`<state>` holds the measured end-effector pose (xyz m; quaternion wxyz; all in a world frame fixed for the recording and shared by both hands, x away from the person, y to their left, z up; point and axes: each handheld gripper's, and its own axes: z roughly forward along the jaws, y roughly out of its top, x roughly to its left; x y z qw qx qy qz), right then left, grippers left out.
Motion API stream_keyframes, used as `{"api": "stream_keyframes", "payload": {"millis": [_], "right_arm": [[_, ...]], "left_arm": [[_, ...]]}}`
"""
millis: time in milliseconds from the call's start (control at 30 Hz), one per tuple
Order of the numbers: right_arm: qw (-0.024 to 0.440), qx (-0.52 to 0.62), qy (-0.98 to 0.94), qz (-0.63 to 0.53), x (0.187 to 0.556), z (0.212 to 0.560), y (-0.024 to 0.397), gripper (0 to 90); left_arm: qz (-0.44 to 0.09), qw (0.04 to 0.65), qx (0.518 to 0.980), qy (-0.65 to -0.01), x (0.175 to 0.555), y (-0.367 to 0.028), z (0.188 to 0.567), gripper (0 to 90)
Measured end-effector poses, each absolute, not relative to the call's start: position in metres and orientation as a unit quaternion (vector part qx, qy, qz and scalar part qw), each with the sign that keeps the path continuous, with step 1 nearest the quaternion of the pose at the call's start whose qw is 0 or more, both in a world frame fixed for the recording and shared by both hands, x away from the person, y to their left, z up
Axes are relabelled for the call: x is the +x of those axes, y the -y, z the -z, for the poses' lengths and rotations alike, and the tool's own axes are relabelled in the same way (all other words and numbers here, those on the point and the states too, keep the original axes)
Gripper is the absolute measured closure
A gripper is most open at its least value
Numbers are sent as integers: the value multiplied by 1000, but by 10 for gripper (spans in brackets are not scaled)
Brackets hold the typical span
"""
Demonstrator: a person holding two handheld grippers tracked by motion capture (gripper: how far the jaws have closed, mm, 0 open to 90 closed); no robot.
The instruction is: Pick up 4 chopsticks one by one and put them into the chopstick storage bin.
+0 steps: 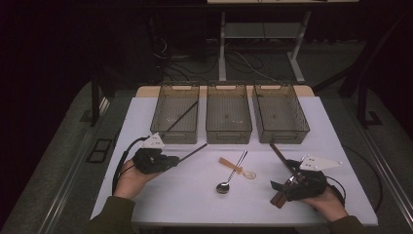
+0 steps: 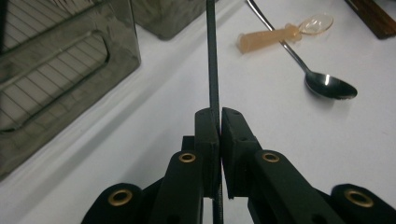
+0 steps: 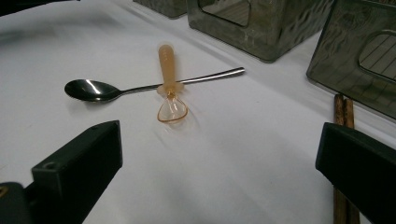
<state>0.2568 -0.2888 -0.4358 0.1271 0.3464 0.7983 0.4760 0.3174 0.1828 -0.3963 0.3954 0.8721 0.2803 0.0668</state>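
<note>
Clamped in the left gripper (image 2: 219, 122) is a thin black chopstick (image 2: 212, 60), just before the left bin (image 1: 175, 113). Right gripper (image 3: 219, 172) gapes wide, empty, beside brown chopsticks (image 3: 343, 116). White table (image 1: 195, 195), dark room.

3 clear grey bins (image 1: 228, 114) are counted in a row at the far side of 1 white counter (image 1: 160, 195). 2 spoons are counted: 1 metal spoon (image 1: 228, 181) and 1 amber plastic spoon (image 1: 237, 168), crossed over each other. 2 black chopsticks are counted: 1 (image 1: 182, 116) inside the left bin and 1 (image 1: 192, 152) clamped in a tool. 1 pair of brown wooden chopsticks (image 3: 343, 154) is counted. 2 tools are counted, the left tool (image 1: 171, 160) and the right tool (image 1: 281, 187).
</note>
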Motion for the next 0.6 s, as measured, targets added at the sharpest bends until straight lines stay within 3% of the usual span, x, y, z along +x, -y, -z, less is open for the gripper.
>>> {"api": "stream_keyframes", "payload": {"millis": [600], "right_arm": [[127,350,-796,-478,257,436,290,3]], "left_arm": [[-74,415,860,-287,336,-180,373,860]]}}
